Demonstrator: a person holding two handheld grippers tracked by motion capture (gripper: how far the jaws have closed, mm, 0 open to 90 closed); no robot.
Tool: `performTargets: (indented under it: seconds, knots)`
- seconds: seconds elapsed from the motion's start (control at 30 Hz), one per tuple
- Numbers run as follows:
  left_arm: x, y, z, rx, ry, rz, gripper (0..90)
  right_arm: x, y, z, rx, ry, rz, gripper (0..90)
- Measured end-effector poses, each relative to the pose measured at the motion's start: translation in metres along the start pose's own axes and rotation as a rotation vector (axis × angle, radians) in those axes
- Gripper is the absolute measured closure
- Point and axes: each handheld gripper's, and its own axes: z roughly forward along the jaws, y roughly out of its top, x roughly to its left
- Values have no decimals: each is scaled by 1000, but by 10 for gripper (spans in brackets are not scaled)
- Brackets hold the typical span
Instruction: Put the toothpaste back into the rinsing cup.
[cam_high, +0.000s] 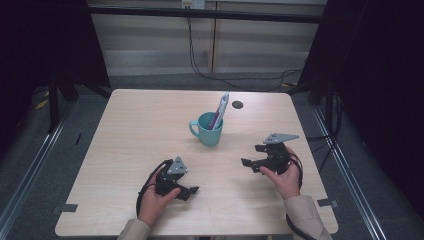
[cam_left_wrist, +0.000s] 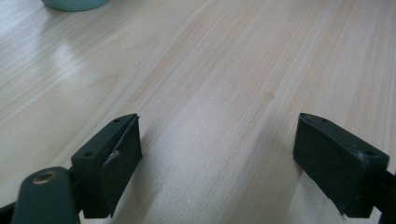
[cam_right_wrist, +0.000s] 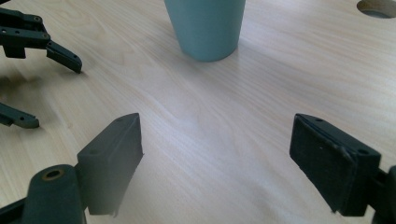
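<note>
Risk sits mainly with the teal ceramic mug (cam_high: 209, 130), which stands upright near the middle of the pale wood-grain table (cam_high: 130, 130) with a tall purple and white tube (cam_high: 219, 111) leaning inside it against the rim. That load looks top-heavy: a jaw that clips the tube or shoves the mug's rim sideways could, I judge, tip the whole thing or flip the tube out. Glazed walls that taper toward the base would also give flat pads little grip, so a pinch low on the body might slide upward.

Both tools are well apart from the mug, on the person's side of it. On the left gripper (cam_left_wrist: 217, 154) the jaws stand spread wide with nothing between them, low over bare tabletop, and a sliver of the mug's base shows at the top edge of its view. On the right gripper (cam_right_wrist: 217, 161) the jaws are spread just as wide and empty, aimed toward the mug's smooth lower wall.

Pads on each jaw are matte black blocks, squared and slightly scuffed at the edges. Laminate on the table is smooth with a soft sheen, and a round cable hole (cam_high: 237, 104) lies beyond the mug
</note>
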Motion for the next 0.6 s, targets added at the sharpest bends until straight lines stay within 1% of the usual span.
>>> performTargets:
  seconds: [0.1, 0.13, 0.3, 0.33, 0.47, 0.5, 0.6]
  knots:
    - [0, 0, 0, 5, -1, 8, 149, -1, -6, 0, 4, 0, 6, 169]
    - [0, 0, 0, 4, -1, 7, 150, -1, -8, -1, 7, -1, 15, 169]
    - [1, 0, 0, 6, -2, 9, 150, -4, -18, -1, 11, -7, 34, 169]
    - [1, 0, 0, 6, -2, 9, 149, -4, -20, -1, 14, -12, 31, 169]
    - [0, 0, -1, 9, 0, 12, 152, -4, -29, 0, 24, -19, 43, 169]
    - [0, 0, -1, 7, -1, 12, 152, -4, -31, 0, 30, -21, 36, 169]
    - [0, 0, -1, 9, 0, 12, 152, -4, -38, 1, 42, -25, 40, 170]
